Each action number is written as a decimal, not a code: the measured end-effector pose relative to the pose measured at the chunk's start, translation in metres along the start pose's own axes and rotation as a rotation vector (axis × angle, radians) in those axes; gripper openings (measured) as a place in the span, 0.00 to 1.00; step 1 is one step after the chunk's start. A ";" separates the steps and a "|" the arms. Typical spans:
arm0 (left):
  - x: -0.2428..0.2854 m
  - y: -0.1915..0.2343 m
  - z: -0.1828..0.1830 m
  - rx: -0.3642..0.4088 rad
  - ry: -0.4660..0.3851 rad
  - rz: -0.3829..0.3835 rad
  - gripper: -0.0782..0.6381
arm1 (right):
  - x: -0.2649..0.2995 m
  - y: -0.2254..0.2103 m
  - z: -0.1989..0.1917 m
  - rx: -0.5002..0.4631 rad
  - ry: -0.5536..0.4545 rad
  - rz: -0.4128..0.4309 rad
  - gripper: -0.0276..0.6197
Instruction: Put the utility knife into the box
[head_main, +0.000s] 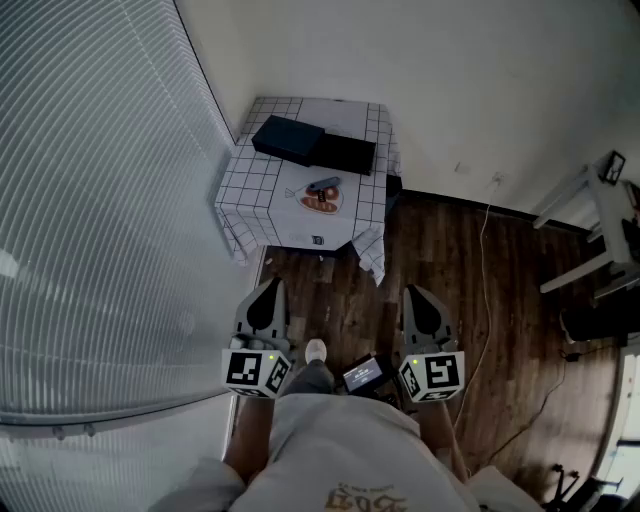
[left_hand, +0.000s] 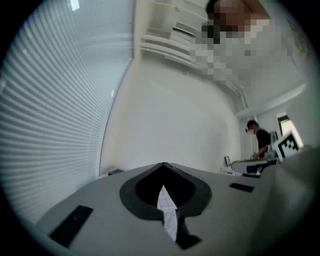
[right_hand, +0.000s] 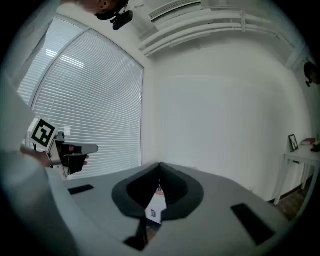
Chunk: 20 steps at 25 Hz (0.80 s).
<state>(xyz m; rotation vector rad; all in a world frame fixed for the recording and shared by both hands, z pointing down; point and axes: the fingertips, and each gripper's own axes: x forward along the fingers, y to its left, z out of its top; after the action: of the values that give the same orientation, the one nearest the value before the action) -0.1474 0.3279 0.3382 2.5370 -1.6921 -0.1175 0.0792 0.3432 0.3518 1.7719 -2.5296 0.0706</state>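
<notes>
Left claw, right claw both closed, empty, far from bench. Step closer; open before reaching utility knife; box just behind.

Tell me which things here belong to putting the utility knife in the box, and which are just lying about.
For the job: utility knife, box, left gripper and right gripper, both with jaws shut.

Just lying about: plate under the knife, screen device on the floor, white cable, white frame.
</notes>
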 end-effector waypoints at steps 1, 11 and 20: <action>0.000 0.001 -0.002 -0.006 0.011 0.009 0.12 | -0.002 0.001 0.001 -0.001 -0.002 0.000 0.05; -0.008 -0.007 -0.009 0.076 0.073 -0.001 0.12 | -0.006 0.001 -0.007 -0.001 0.044 0.012 0.05; -0.007 -0.022 -0.009 0.118 0.081 -0.068 0.12 | -0.002 0.000 -0.012 0.058 0.046 0.002 0.05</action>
<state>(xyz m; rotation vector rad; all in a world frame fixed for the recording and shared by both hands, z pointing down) -0.1288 0.3435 0.3450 2.6447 -1.6300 0.0823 0.0805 0.3459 0.3635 1.7665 -2.5222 0.1852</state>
